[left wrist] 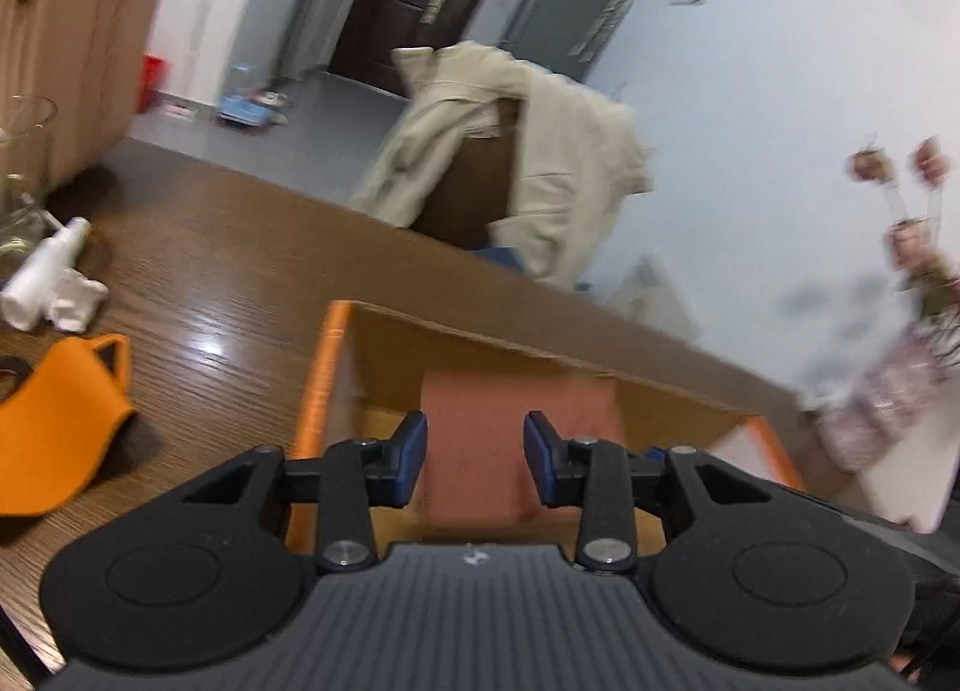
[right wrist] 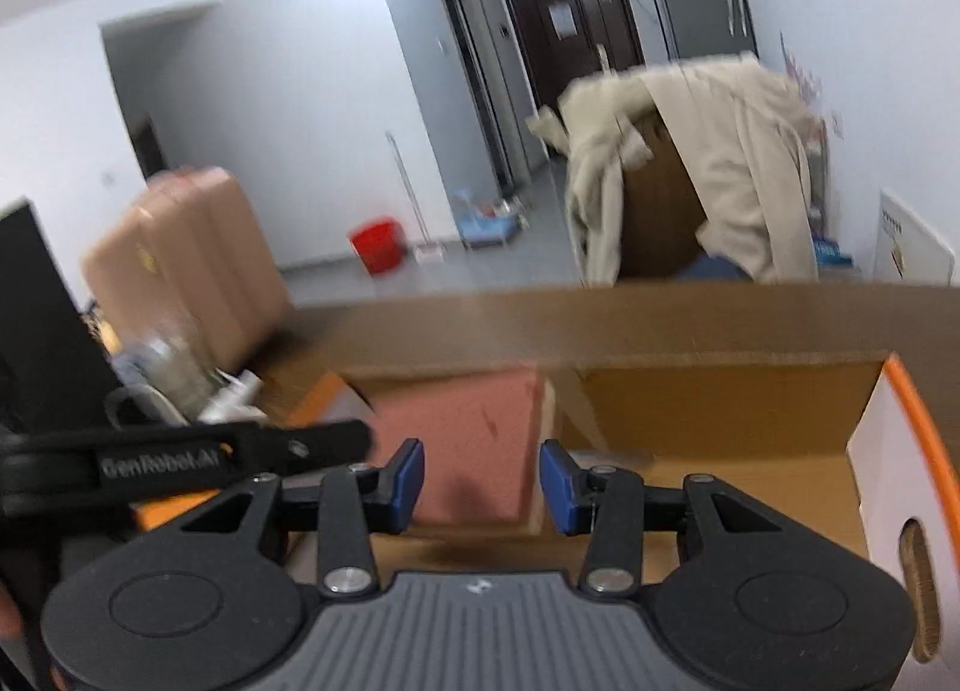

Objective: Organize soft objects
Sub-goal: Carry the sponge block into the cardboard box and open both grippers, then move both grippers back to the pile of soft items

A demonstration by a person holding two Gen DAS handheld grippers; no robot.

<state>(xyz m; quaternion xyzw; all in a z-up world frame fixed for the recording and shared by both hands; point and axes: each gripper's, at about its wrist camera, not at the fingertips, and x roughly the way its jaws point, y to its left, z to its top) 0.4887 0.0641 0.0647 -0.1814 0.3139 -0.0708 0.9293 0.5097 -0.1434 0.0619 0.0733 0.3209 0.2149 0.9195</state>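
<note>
Cardboard, with orange-trimmed edges, forms the open box (left wrist: 336, 391) standing on the wooden table (left wrist: 240, 283). Inside it a pinkish-red spongy block (left wrist: 480, 451) leans upright against the far wall, toward the box's left side; the right part of the box (right wrist: 720, 421) shows only bare cardboard floor. The left gripper (left wrist: 475, 460) hovers over the box's near edge with its blue-padded fingers spread apart, holding nothing. The right gripper (right wrist: 482, 485) hangs over the same edge, fingers likewise parted and empty. On the table left of the box lie an orange soft piece (left wrist: 54, 421) and a white crumpled item (left wrist: 54, 283), near the table's left edge.
</note>
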